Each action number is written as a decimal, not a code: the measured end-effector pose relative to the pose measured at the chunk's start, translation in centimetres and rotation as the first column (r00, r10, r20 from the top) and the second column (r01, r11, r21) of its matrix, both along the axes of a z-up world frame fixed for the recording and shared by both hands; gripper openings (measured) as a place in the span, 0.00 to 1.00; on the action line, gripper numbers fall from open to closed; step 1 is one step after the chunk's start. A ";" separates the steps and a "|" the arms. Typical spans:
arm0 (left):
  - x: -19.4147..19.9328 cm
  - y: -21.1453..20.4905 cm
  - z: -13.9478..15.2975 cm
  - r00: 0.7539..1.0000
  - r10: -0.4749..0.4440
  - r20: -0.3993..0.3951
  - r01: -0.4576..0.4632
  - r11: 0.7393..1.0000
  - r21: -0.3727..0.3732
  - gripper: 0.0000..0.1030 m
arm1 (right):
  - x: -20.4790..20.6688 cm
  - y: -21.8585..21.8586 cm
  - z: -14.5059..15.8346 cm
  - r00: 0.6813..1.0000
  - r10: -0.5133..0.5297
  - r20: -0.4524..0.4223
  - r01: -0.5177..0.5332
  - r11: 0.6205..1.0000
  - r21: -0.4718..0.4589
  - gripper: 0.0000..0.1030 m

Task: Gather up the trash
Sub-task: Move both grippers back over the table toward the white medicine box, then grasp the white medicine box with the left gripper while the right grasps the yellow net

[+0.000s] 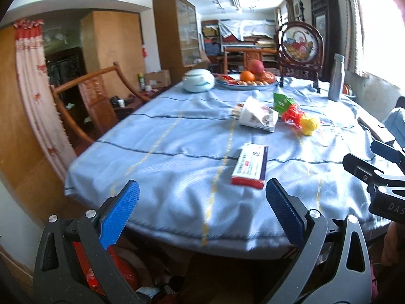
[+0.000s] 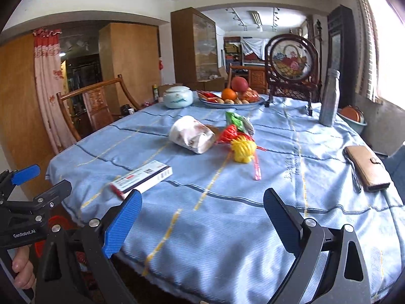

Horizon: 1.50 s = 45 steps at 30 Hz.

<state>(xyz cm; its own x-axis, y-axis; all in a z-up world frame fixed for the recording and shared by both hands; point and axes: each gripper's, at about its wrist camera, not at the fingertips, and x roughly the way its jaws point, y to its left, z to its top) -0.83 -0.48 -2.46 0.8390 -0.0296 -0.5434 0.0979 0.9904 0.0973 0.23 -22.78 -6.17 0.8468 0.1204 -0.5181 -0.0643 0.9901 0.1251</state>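
On the blue tablecloth (image 1: pixel 157 172) (image 2: pixel 227 228) lie a red-and-white medicine box (image 1: pixel 249 167) (image 2: pixel 141 178), a crumpled white paper bag (image 1: pixel 257 115) (image 2: pixel 191 134), a green wrapper (image 1: pixel 282 100) (image 2: pixel 236 120), red plastic scraps (image 1: pixel 292 114) (image 2: pixel 227 133) and a yellow crumpled piece (image 1: pixel 310 124) (image 2: pixel 244 149). My left gripper (image 1: pixel 202 205) is open and empty at the table's near edge, just short of the box. My right gripper (image 2: pixel 202 215) is open and empty over the near edge, the box just beyond its left finger.
A white lidded jar (image 1: pixel 198 81) (image 2: pixel 177 97), a fruit plate (image 1: pixel 246 77) (image 2: pixel 233 96), a framed screen (image 2: pixel 291 63) and a grey bottle (image 1: pixel 336 78) (image 2: pixel 329 98) stand at the back. A brown wallet (image 2: pixel 367 168) lies right. A wooden chair (image 1: pixel 93 93) stands left. A red bin (image 1: pixel 106 268) sits below.
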 end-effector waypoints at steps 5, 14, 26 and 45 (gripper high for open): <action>3.6 -1.5 -0.6 0.997 -0.058 -0.056 0.057 0.998 -0.016 0.93 | 2.5 -3.7 -0.4 0.998 -0.040 -0.040 0.043 0.996 0.080 0.92; 10.0 -4.5 -2.9 0.961 -0.194 -0.197 0.184 0.981 -0.065 0.93 | 7.0 -7.1 -0.9 0.993 -0.043 -0.107 0.064 0.977 0.202 0.92; 13.2 -4.6 -5.3 0.943 -0.173 -0.284 0.162 0.985 -0.063 0.46 | 13.8 -6.0 -0.6 0.980 -0.023 -0.200 0.040 0.996 0.078 0.92; 14.1 0.7 -3.1 0.965 -0.095 -0.243 0.060 0.987 -0.148 0.46 | 17.2 -5.5 -1.3 0.973 0.025 -0.230 0.008 0.990 0.139 0.33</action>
